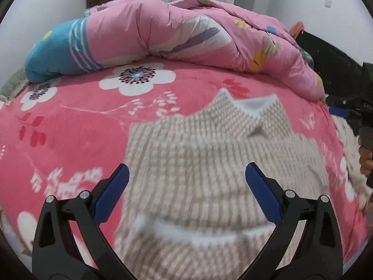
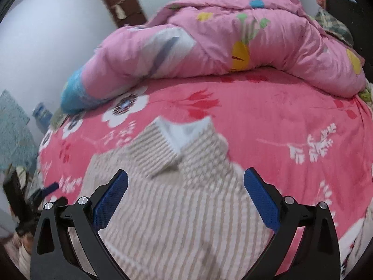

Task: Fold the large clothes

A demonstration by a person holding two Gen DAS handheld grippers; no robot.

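Two grippers hang spread wide and empty: our left gripper and our right gripper, both above the beige knit garment, which lies flat on the bed's pink floral blanket with its collar toward the quilt. We judge the main risk is pinching blanket plush along with the knit, dragging both. Beyond the collar, the heaped pink quilt crowds the bed's far side, leaving little room to slide the garment that way.
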